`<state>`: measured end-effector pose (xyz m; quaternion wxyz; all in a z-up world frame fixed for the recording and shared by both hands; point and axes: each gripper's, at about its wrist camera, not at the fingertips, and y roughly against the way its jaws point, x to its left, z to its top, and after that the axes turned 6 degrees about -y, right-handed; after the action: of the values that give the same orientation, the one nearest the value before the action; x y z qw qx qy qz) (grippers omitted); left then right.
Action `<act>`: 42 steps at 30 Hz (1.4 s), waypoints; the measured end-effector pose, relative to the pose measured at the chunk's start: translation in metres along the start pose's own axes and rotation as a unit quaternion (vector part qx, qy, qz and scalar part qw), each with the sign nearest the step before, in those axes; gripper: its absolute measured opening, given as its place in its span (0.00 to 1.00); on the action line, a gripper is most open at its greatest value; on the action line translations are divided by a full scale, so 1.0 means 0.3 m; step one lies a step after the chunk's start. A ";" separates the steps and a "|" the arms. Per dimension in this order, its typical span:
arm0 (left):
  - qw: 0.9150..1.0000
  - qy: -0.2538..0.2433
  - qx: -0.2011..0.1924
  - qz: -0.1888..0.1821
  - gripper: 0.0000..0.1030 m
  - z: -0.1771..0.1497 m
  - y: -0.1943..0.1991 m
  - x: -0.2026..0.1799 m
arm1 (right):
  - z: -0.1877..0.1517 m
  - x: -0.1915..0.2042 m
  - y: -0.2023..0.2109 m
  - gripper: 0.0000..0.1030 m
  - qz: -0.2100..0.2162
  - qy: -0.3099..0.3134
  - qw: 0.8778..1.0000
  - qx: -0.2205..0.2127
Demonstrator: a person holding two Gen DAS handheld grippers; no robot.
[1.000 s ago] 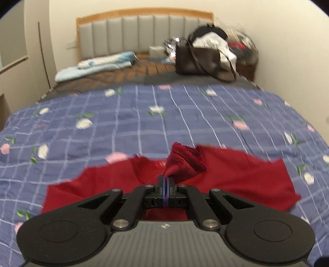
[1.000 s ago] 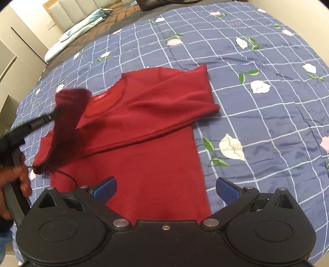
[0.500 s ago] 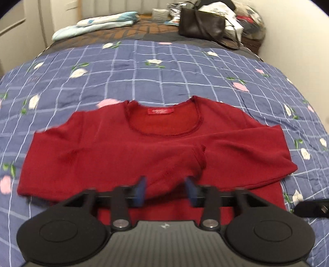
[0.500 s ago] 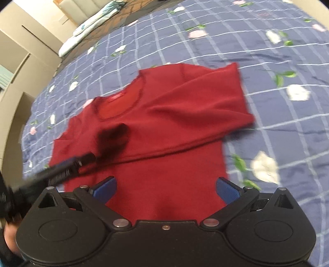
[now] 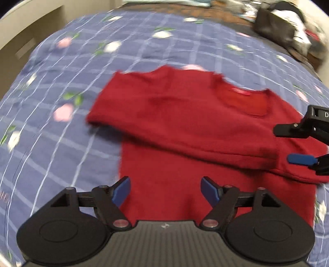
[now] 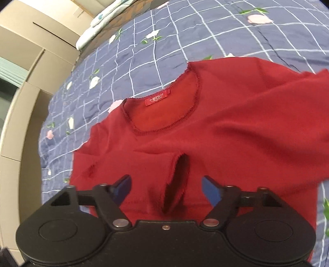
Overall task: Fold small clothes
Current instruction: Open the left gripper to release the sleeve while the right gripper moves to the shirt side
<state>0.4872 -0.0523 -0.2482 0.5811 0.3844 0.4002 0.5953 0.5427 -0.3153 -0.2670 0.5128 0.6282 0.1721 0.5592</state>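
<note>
A dark red long-sleeved top (image 5: 185, 115) lies flat on the bed, both sleeves folded across its chest. My left gripper (image 5: 165, 190) hovers open over the lower body of the top, nothing between its blue pads. The other gripper's fingers (image 5: 302, 159) show at the right edge of that view, above the folded sleeves. In the right wrist view the red top (image 6: 236, 127) shows its neckline and label (image 6: 158, 98). A sleeve cuff (image 6: 176, 182) lies open between the spread jaws of my right gripper (image 6: 166, 188), untouched.
A blue checked floral quilt (image 5: 61, 98) covers the bed around the top. A dark bag (image 5: 275, 30) and piled items sit at the far head end. Beige cabinets (image 6: 26, 67) stand along the bed's side, with a folded light blanket (image 6: 102, 18) beyond.
My left gripper let go of the sleeve it held raised; the sleeve now lies across the chest. The left gripper swung left and opened wider. The right gripper moved in over the cuff.
</note>
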 end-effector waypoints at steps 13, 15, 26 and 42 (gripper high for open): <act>1.000 0.025 0.005 0.015 0.86 -0.026 0.022 0.080 | -0.013 0.065 0.106 0.02 -0.055 0.161 0.981 -0.088; 1.000 0.023 0.009 0.016 0.86 -0.033 0.018 0.075 | -0.008 0.050 0.090 0.03 -0.070 0.158 0.982 -0.077; 0.999 0.023 0.028 0.029 0.87 -0.064 0.021 0.097 | -0.025 0.003 0.052 0.52 -0.074 0.130 0.987 -0.057; 0.997 0.049 0.048 0.042 0.92 -0.118 0.044 0.163 | 0.067 0.002 -0.019 0.16 -0.138 0.165 0.976 -0.045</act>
<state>0.4480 -0.0045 -0.2501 0.5156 0.3989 0.4400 0.6176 0.5626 -0.3215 -0.2682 0.5777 0.4737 0.3139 0.5860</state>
